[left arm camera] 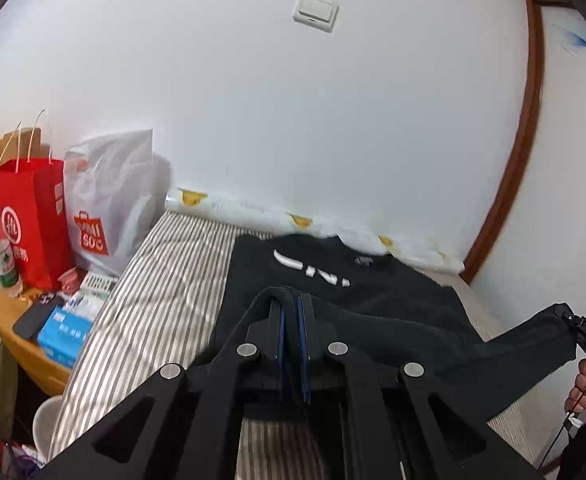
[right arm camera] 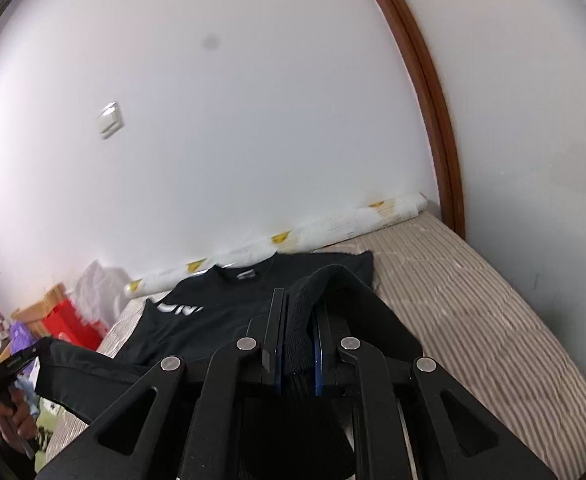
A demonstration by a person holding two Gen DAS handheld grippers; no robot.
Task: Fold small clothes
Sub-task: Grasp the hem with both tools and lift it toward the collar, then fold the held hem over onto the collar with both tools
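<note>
My left gripper (left arm camera: 291,304) and right gripper (right arm camera: 299,312) each have jaws clamped on the black shirt's (left arm camera: 333,292) hem, lifted over the striped bed (left arm camera: 173,264). Beyond, a patterned roll (left arm camera: 253,212) lines the wall; red bag (left arm camera: 33,216) sits left.

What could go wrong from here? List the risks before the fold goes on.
1. The left gripper pinches only a thin edge of the shirt; it could slip out mid-fold.
2. The right gripper holds a bunched wad of cloth, so that side may land creased.
3. The shirt's collar end lies close to the paper roll at the wall; carrying the hem too far could push the shirt against it.
</note>
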